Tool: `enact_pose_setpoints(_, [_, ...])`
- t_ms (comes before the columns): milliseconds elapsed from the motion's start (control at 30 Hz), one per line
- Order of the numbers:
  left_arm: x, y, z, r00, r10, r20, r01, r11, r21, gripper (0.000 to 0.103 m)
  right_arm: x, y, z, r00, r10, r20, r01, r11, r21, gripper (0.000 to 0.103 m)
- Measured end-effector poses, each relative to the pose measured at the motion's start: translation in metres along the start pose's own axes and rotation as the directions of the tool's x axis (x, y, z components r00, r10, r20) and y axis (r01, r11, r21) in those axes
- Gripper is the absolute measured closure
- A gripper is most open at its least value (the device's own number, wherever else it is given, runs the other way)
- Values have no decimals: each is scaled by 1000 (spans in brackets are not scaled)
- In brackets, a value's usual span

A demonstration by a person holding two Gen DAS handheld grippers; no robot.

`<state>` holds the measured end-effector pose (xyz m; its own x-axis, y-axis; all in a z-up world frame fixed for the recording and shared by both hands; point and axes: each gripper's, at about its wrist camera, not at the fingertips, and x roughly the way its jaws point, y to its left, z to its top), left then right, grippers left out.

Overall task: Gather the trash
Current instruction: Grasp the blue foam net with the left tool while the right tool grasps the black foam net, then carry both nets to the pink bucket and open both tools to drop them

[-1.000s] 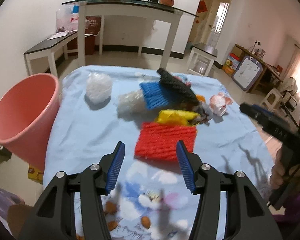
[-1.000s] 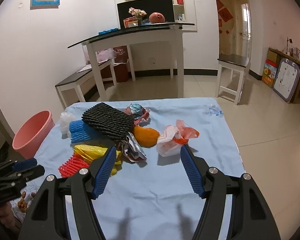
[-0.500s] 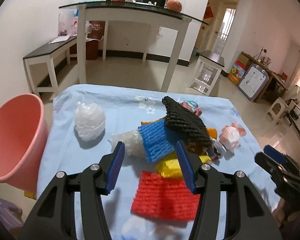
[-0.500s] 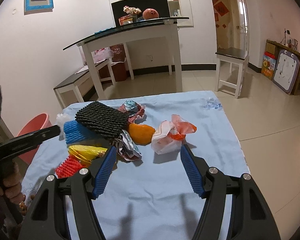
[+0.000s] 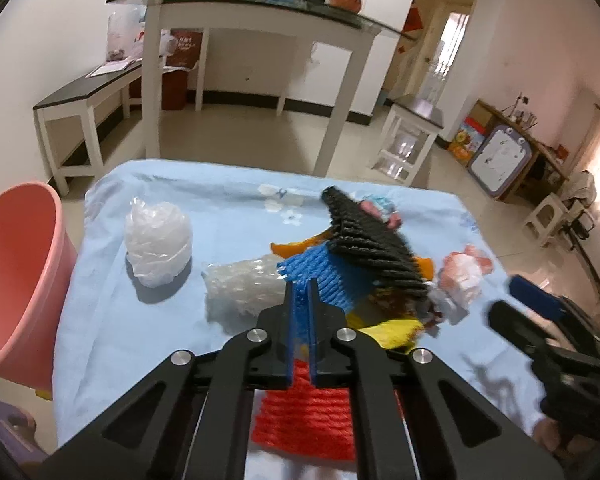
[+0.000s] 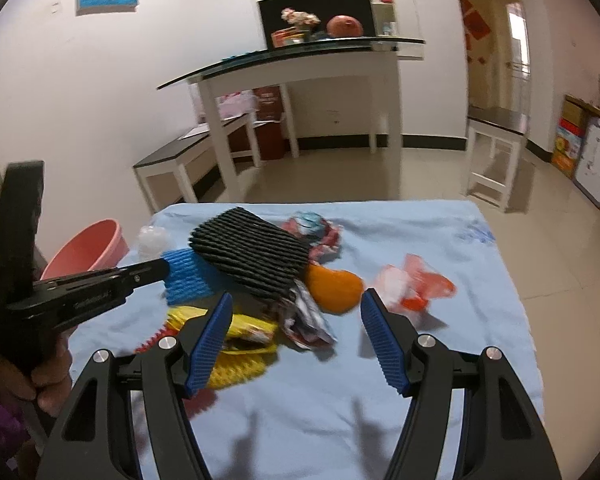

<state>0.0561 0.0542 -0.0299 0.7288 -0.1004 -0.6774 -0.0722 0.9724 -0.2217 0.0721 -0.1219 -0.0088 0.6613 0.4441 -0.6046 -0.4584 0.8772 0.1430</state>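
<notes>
A heap of trash lies on the light blue cloth [image 6: 380, 420]. It holds a blue foam net [image 5: 332, 276], a black foam net [image 5: 372, 248] on top of it, a yellow wrapper [image 5: 392, 330] and a red foam net [image 5: 304, 416]. My left gripper [image 5: 302, 292] is shut on the near edge of the blue foam net [image 6: 187, 280]. The right wrist view shows the left gripper [image 6: 161, 268] reaching in from the left. My right gripper [image 6: 297, 296] is open above a foil wrapper [image 6: 308, 320], between the yellow wrapper [image 6: 239, 336] and a red-and-white bag [image 6: 412, 288].
A pink bin [image 5: 15, 280] stands on the floor off the table's left edge. A white plastic ball [image 5: 157, 240] and a clear crumpled bag [image 5: 239, 288] lie left of the heap. An orange peel [image 6: 332, 290] sits by the black net. Behind the table are benches and a glass-topped table.
My left gripper moved forward from the red foam net to the blue one and its jaws went from wide open to shut. My right gripper crept toward the heap and stayed open.
</notes>
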Motion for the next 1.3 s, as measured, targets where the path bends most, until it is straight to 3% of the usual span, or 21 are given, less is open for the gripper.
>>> enact_pose_setpoints(400, [-54, 4, -5, 996, -53, 71, 54, 998, -12, 99, 62, 38, 22, 989, 107, -106, -117, 988, -98, 37])
enact_pose_setpoints(467, [-58, 7, -6, 996, -51, 73, 52, 999, -15, 99, 71, 41, 21, 983, 128, -135, -141, 986, -92, 51])
enact_pose_setpoints(500, [-60, 8, -7, 996, -48, 75, 50, 999, -18, 99, 73, 42, 21, 979, 135, -152, -149, 985, -88, 70])
enact_pose_setpoints(533, [-61, 10, -8, 996, -47, 76, 49, 999, -22, 99, 75, 43, 20, 976, 139, -167, -154, 985, -82, 82])
enact_pose_setpoints(600, [-65, 13, -8, 996, -46, 80, 49, 998, -32, 99, 72, 41, 18, 973, 154, -171, -166, 985, -56, 91])
enact_pose_setpoints(933, [-95, 27, -9, 988, -10, 153, 20, 998, -66, 99, 20, 28, 22, 974, 219, -65, -217, 975, 36, 93])
enact_pose_setpoints(1100, [-123, 54, -6, 973, 73, 218, -47, 991, -123, 99, 7, 42, 34, 952, 306, -28, -304, 950, 66, 93])
enact_pose_setpoints(1300, [-157, 94, -7, 941, 204, 270, -146, 965, -218, 99, 19, 98, 58, 902, 430, -49, -427, 903, 49, 93])
